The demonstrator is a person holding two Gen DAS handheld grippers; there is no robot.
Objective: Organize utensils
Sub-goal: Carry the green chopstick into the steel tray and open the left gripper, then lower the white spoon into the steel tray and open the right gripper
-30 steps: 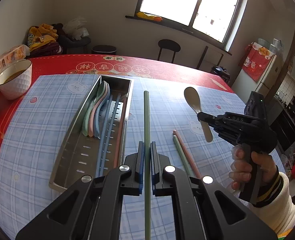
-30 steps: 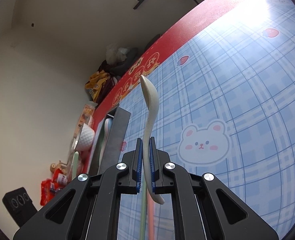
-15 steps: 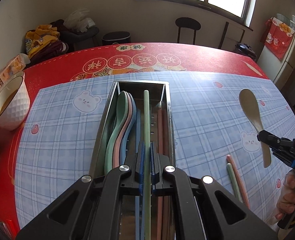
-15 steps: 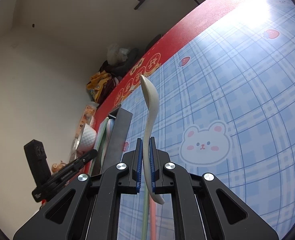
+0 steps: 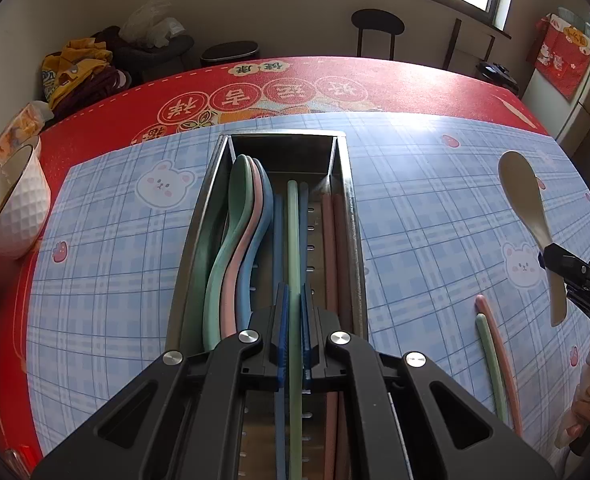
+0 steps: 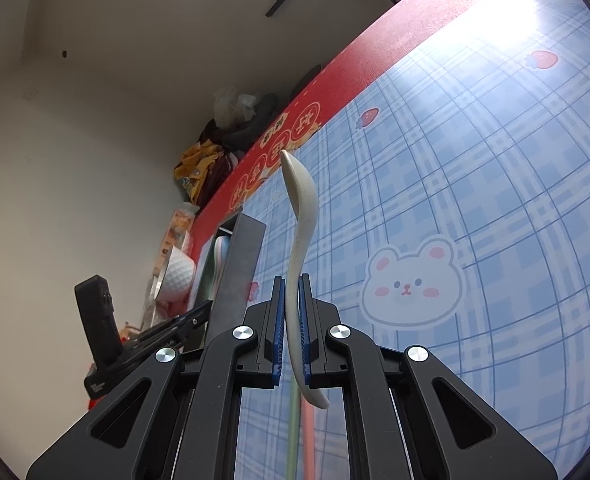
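Observation:
My left gripper (image 5: pixel 293 312) is shut on a green chopstick (image 5: pixel 293 240) and holds it lengthwise over the steel utensil tray (image 5: pixel 345 216). In the tray lie stacked green, pink and blue spoons (image 5: pixel 243 236), blue chopsticks (image 5: pixel 278 248) and pink chopsticks (image 5: pixel 330 248). My right gripper (image 6: pixel 291 300) is shut on a cream spoon (image 6: pixel 301 216), held in the air to the right of the tray; it also shows in the left wrist view (image 5: pixel 529 216). A green chopstick (image 5: pixel 493 364) and a pink chopstick (image 5: pixel 503 356) lie on the cloth at right.
A white bowl (image 5: pixel 9 216) stands at the table's left edge beside snack packets. The table has a blue plaid cloth (image 5: pixel 435 220) with a red border. A stool (image 5: pixel 377 30) and a clothes pile (image 5: pixel 79 72) are beyond the far edge.
My left gripper has swung left with the green chopstick, from over the cloth to above the tray, and lowered toward it. The right gripper has held the cream spoon almost still.

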